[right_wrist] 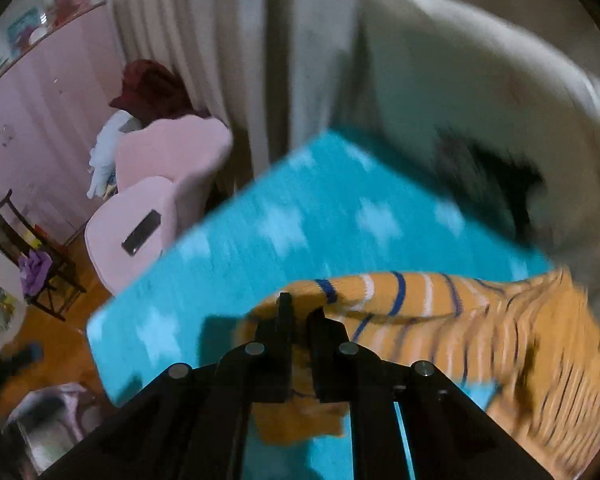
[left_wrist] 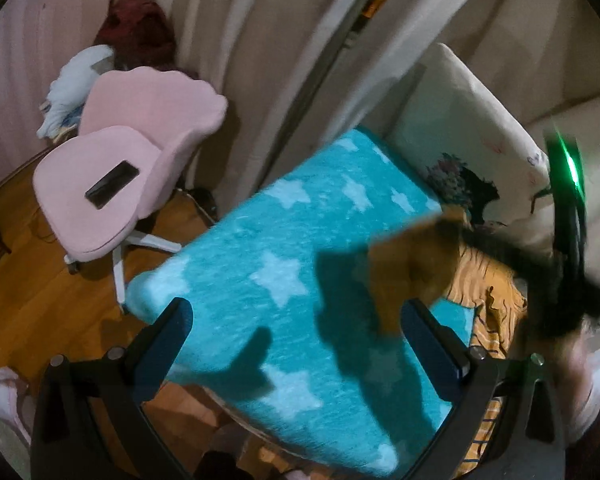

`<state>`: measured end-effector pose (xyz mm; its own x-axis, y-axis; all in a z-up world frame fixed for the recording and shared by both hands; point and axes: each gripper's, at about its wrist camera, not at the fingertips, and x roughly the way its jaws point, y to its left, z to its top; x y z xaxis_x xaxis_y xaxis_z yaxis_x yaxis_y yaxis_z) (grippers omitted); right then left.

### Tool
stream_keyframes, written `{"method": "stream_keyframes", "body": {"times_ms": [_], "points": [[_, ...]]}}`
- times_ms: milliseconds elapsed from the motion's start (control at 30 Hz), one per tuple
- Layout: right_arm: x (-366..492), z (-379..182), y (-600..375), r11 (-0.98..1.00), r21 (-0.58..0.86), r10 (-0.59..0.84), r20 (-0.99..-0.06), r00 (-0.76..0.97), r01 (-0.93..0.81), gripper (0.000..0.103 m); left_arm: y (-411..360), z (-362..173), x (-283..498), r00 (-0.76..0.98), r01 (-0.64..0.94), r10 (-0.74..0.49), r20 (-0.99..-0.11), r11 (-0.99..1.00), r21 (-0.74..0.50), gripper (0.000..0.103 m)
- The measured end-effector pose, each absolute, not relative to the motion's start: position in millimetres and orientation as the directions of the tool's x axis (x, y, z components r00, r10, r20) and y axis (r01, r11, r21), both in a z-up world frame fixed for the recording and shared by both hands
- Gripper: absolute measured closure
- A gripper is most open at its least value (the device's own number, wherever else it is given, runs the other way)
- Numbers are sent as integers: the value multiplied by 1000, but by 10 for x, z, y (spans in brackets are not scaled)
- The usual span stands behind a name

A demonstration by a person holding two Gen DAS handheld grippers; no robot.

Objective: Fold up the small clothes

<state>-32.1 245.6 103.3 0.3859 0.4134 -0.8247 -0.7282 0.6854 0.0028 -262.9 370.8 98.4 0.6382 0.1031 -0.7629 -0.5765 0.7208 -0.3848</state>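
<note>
An orange striped garment (right_wrist: 480,320) lies on a turquoise blanket with white stars (right_wrist: 300,216). My right gripper (right_wrist: 300,316) is shut on the garment's edge and lifts it; the view is blurred. In the left wrist view the garment (left_wrist: 412,272) hangs blurred over the blanket (left_wrist: 284,248), held up by the right gripper (left_wrist: 568,240) at the right. My left gripper (left_wrist: 296,320) is open and empty above the blanket, left of the garment.
A pink swivel chair (left_wrist: 112,184) with a black phone (left_wrist: 110,190) on its seat stands left of the bed on the wood floor. Clothes (left_wrist: 140,32) pile behind it. A white printed pillow (left_wrist: 468,152) and beige curtains (left_wrist: 260,40) lie beyond the blanket.
</note>
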Motion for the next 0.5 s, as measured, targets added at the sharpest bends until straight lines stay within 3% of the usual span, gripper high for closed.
{"method": "stream_keyframes", "body": {"times_ms": [67,100,167,233,300,500], "points": [[-229,1038,2757,662,-26,398,-835,380,-749,85,3732,965,-2697,630,-588,110,-769,714,-379,0],[-199,1002,2858,647,-23,394,-846,360,-762,70,3745,954,-2734,626,-593,113,-772,711,-377,0],[-132,943,2931,622,30,421,-855,302,-782,60,3783,950,-2809,620,-606,123,-775,702,-374,0],[-66,991,2806,636,79,460,-837,295,-767,58,3836,953,-2900,614,-627,150,-775,689,-363,0],[15,1021,2630,660,154,500,-820,277,-736,50,3894,939,-2980,604,-651,170,-779,668,-360,0],[-42,841,2381,680,135,462,-842,278,-721,49,4035,855,-3151,588,-692,172,-790,612,-382,0]]}}
